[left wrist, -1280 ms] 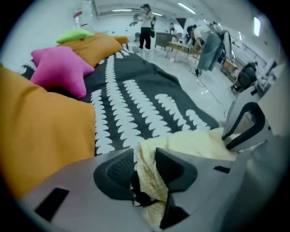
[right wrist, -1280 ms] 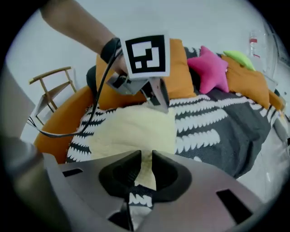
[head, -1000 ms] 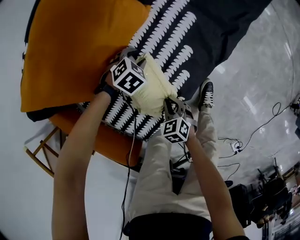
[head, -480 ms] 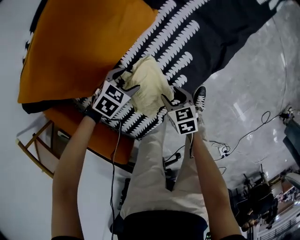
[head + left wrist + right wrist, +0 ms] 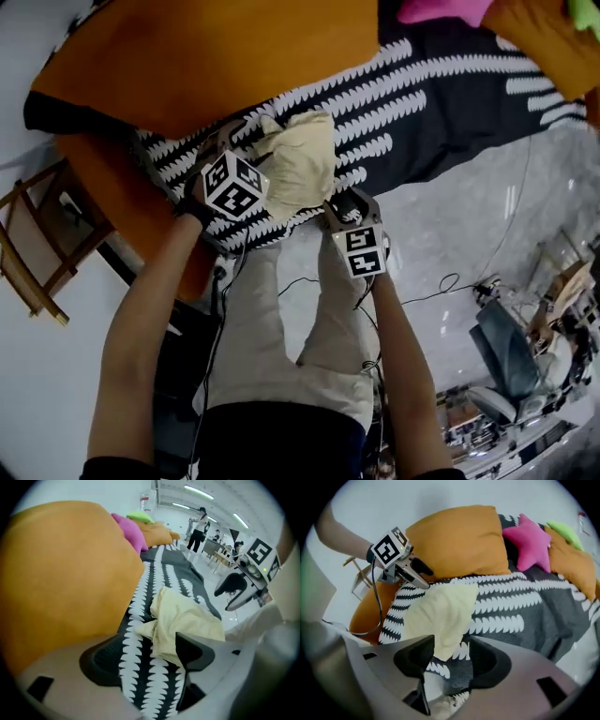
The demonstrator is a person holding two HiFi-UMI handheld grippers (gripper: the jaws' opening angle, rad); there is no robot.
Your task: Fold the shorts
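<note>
Left hand-held gripper [image 5: 145, 656], right hand-held gripper [image 5: 452, 660], jaws just opened, gripping nothing, angled downward

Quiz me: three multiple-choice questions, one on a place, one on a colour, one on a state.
1. Where do the shorts lie?
A) on the orange cushion
B) on the black-and-white cover
C) on the floor
2. What colour is the star cushion?
A) pink
B) blue
C) white
3. How do the left gripper's jaws stand?
A) shut on the shorts
B) apart, gripping nothing
C) shut on a cable
Answers:
1 B: they rest folded on the cover.
2 A: it shows pink in the right gripper view.
3 B: its jaws have just been opening, with nothing pressed between them.
</note>
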